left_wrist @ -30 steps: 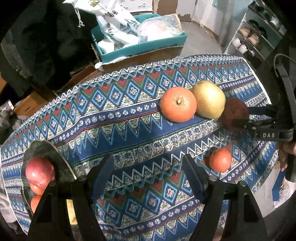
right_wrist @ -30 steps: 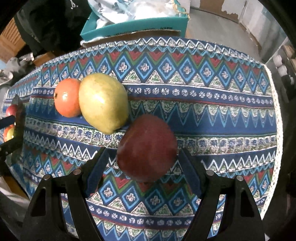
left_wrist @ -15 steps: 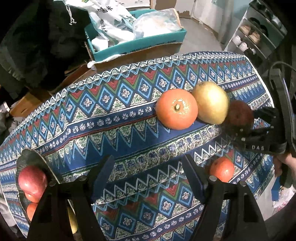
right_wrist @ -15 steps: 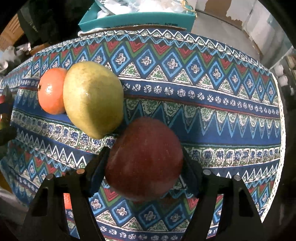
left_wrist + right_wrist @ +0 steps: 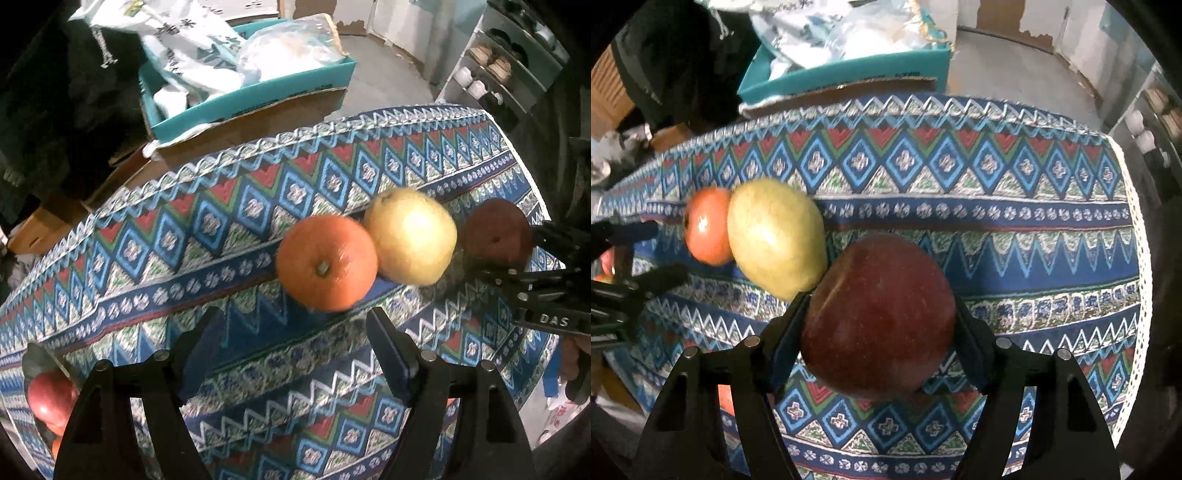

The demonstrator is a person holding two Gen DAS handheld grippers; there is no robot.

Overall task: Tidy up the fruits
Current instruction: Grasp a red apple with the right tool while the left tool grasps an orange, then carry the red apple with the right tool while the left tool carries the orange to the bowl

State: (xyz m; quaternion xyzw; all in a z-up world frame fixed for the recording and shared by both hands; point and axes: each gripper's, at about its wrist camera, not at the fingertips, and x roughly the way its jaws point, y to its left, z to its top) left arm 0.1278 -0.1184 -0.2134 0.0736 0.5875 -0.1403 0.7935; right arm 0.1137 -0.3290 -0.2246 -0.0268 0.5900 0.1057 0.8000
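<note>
A dark red apple [image 5: 879,317] sits between my right gripper's [image 5: 881,325] fingers, which press on both its sides; it also shows in the left wrist view [image 5: 496,232]. A yellow-green pear [image 5: 775,240] and an orange [image 5: 707,230] lie touching, just left of the apple. In the left wrist view the orange [image 5: 327,262] and pear [image 5: 412,236] lie just ahead of my open, empty left gripper [image 5: 295,347]. A plate [image 5: 35,363] with a red apple [image 5: 51,398] and other fruit is at the lower left.
The table wears a blue patterned cloth [image 5: 960,170]. Behind it stands a teal box [image 5: 255,96] full of plastic bags. A shelf unit [image 5: 517,55] is at the far right. A small orange fruit [image 5: 726,398] shows partly behind my right gripper's left finger.
My right gripper has moved onto the dark red apple and closed on it. My left gripper has moved forward and right, toward the orange and pear; the plate slid to the frame's edge.
</note>
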